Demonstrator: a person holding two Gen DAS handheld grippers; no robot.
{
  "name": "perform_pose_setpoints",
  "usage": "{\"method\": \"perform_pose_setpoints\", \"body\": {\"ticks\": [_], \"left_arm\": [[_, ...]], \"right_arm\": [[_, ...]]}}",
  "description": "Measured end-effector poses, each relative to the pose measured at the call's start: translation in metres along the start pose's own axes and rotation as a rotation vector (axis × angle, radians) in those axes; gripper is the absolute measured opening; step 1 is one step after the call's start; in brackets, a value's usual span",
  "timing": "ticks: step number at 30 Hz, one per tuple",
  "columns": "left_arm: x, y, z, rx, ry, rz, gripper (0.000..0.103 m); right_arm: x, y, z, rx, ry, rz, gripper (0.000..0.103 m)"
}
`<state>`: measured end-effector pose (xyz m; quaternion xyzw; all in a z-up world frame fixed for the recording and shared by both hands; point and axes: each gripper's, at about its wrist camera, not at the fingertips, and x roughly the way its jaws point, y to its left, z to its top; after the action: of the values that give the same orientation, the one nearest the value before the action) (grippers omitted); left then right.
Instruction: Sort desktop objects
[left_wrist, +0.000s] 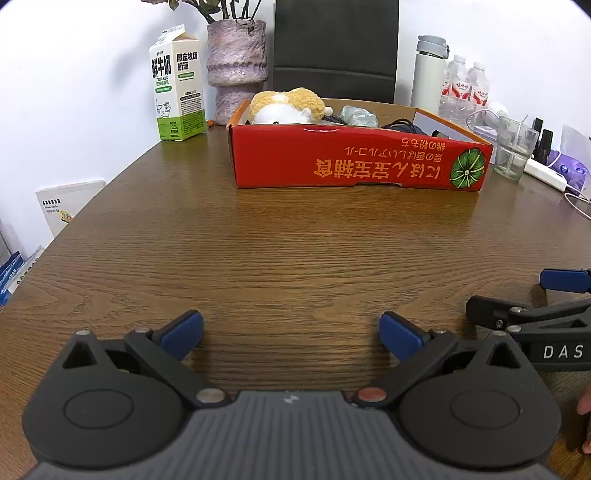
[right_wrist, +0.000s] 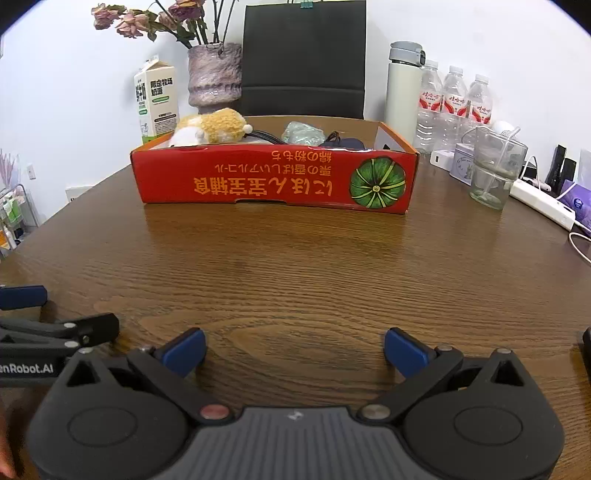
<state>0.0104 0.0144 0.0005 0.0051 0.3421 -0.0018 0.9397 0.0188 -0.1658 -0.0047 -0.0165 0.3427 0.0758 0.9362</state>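
A red cardboard box (left_wrist: 354, 162) stands at the far side of the wooden table; it also shows in the right wrist view (right_wrist: 273, 181). In it lie a yellow-and-white plush toy (left_wrist: 286, 105), a crumpled pale-green packet (left_wrist: 358, 115) and a dark cable (left_wrist: 404, 126). The plush (right_wrist: 212, 127) and packet (right_wrist: 303, 133) show in the right view too. My left gripper (left_wrist: 291, 334) is open and empty, low over the near table. My right gripper (right_wrist: 294, 350) is open and empty beside it; its fingers (left_wrist: 565, 280) show at the left view's right edge.
A milk carton (left_wrist: 178, 83) and a stone vase (left_wrist: 236, 70) stand back left. A white flask (right_wrist: 404, 92), water bottles (right_wrist: 454, 103), a glass (right_wrist: 496, 173) and a power strip (right_wrist: 543, 205) stand at the right. A black chair (right_wrist: 303, 59) is behind the table.
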Motion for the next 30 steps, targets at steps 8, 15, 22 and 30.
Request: {"method": "perform_pose_setpoints", "body": {"ticks": [8, 15, 22, 30], "left_arm": [[0.0003, -0.0001, 0.0003, 0.001, 0.0, 0.0, 0.103], [0.0002, -0.0001, 0.0003, 0.001, 0.0, 0.0, 0.103], [0.0003, -0.0005, 0.0004, 0.001, 0.0, 0.0, 0.103], [0.0003, -0.0005, 0.0004, 0.001, 0.0, 0.0, 0.103]], "right_arm": [[-0.0004, -0.0007, -0.0007, 0.016, -0.001, -0.018, 0.103], [-0.0005, 0.0, -0.0006, 0.01, 0.0, -0.011, 0.103], [-0.0004, 0.0008, -0.0008, 0.006, -0.001, -0.005, 0.103], [-0.0003, 0.001, -0.0008, 0.006, -0.001, -0.005, 0.103]]}}
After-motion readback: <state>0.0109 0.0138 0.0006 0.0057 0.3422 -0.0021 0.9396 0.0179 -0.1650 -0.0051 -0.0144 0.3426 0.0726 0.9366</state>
